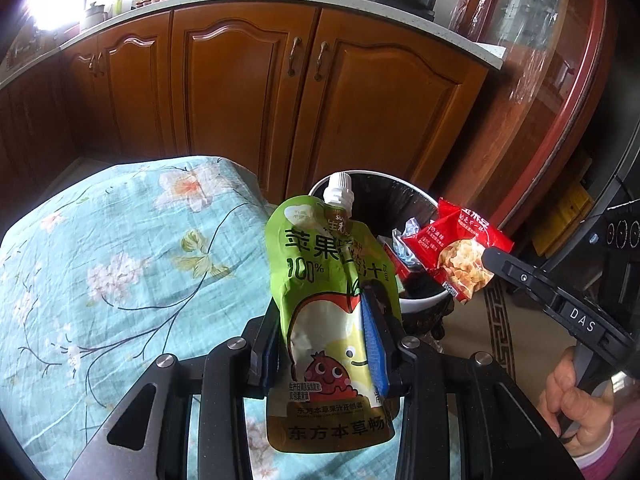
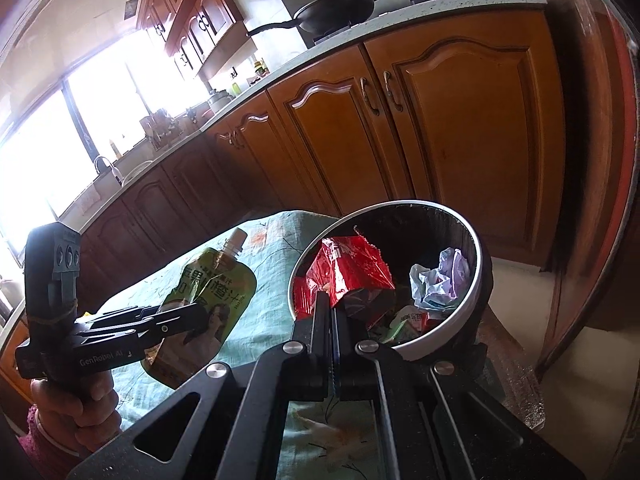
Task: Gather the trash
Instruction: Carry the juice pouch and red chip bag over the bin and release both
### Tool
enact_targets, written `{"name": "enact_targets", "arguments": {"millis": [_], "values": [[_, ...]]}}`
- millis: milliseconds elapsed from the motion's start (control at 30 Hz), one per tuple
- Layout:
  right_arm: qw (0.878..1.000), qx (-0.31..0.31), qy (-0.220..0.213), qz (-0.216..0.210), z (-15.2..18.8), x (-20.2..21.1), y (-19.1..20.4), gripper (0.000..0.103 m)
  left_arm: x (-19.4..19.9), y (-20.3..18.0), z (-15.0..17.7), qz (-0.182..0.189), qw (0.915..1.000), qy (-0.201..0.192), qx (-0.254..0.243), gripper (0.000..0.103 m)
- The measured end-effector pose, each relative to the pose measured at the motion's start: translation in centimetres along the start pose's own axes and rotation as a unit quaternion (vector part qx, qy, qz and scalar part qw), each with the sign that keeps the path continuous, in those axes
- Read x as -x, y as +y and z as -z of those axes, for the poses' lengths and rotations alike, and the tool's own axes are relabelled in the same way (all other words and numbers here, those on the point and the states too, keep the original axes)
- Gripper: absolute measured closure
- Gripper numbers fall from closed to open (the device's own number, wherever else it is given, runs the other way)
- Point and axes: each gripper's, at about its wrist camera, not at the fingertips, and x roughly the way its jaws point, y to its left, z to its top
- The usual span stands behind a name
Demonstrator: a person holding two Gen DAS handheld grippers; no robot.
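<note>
Green apple-juice spout pouch, white cap [image 1: 320,280], upright, clamped between left gripper [image 1: 326,344] fingers, above floral teal tablecloth [image 1: 120,260]. Round white-rimmed black trash bin [image 1: 424,304] at pouch's 2 o'clock, just beyond table edge. Red crinkled snack wrapper [image 2: 352,272] pinched in right gripper [image 2: 334,320], jaws near closed, held over bin [image 2: 476,280] mouth. Crumpled pale plastic [image 2: 440,280] inside bin. Wooden cabinets [image 1: 240,92] at 12 o'clock.

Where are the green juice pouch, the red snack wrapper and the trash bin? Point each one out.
green juice pouch [image 1: 316,280], left wrist view, on its printed front.
red snack wrapper [image 2: 352,272], right wrist view, on its crumpled red face.
trash bin [image 2: 478,248], right wrist view, on its white rim.
</note>
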Motion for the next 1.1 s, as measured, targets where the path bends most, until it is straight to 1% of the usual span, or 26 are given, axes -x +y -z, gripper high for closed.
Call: {"name": "enact_targets", "arguments": {"millis": [333, 467, 567, 800, 967, 1100], "values": [[1.000, 0.006, 0.001, 0.020, -1.2, -0.5, -1.3, 0.102, -2.2, -0.2, -2.4, 0.017, 0.9997, 0.009, 0.011, 0.069], [1.000, 0.007, 0.005, 0.028, -1.7, -0.9, -1.7, 0.102, -3.2, -0.7, -3.5, 0.016, 0.9998, 0.012, 0.008, 0.069], [0.999, 0.010, 0.008, 0.034, -2.1, -1.1, -1.9, 0.102, -4.1, -0.9, -4.4, 0.017, 0.9997, 0.019, 0.007, 0.069], [0.998, 0.023, 0.019, 0.051, -3.3, -2.0, -2.4, 0.102, -6.4, -1.9, -6.2, 0.005, 0.9993, 0.037, -0.009, 0.068], [0.997, 0.031, 0.035, 0.062, -3.9, -2.9, -2.8, 0.102, -8.3, -2.1, -7.1, 0.010, 0.9983, 0.057, -0.003, 0.068], [0.996, 0.034, 0.047, 0.066, -4.2, -3.7, -3.2, 0.102, -9.5, -2.1, -7.7, 0.007, 0.9977, 0.067, -0.001, 0.068]]}}
